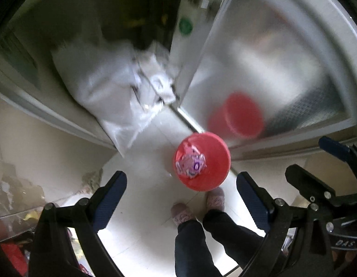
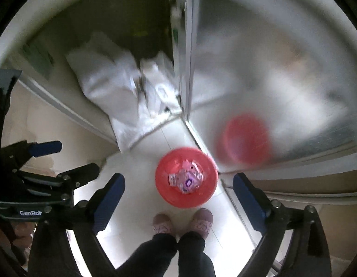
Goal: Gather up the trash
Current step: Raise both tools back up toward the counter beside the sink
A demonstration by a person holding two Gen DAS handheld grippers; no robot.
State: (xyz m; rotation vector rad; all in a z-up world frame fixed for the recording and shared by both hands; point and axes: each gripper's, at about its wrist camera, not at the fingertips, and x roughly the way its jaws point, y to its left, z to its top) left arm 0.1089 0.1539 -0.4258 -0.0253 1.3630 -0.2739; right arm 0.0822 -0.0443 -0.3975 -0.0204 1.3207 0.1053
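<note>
A red trash bucket [image 1: 202,161] stands on the white tiled floor, holding crumpled pink and purple wrappers [image 1: 190,165]. It also shows in the right wrist view [image 2: 186,176] with the wrappers [image 2: 186,180] inside. My left gripper [image 1: 181,198] is open and empty, held high above the floor just short of the bucket. My right gripper [image 2: 178,199] is open and empty, above the bucket's near rim. The right gripper shows at the right edge of the left wrist view [image 1: 317,161], and the left gripper at the left edge of the right wrist view [image 2: 69,159].
A frosted glass door [image 1: 270,69] behind the bucket reflects it. White plastic bags [image 1: 123,85] lie in the dark doorway to the left. The person's slippered feet [image 2: 183,225] stand just before the bucket. Clutter [image 1: 14,207] lies at the left.
</note>
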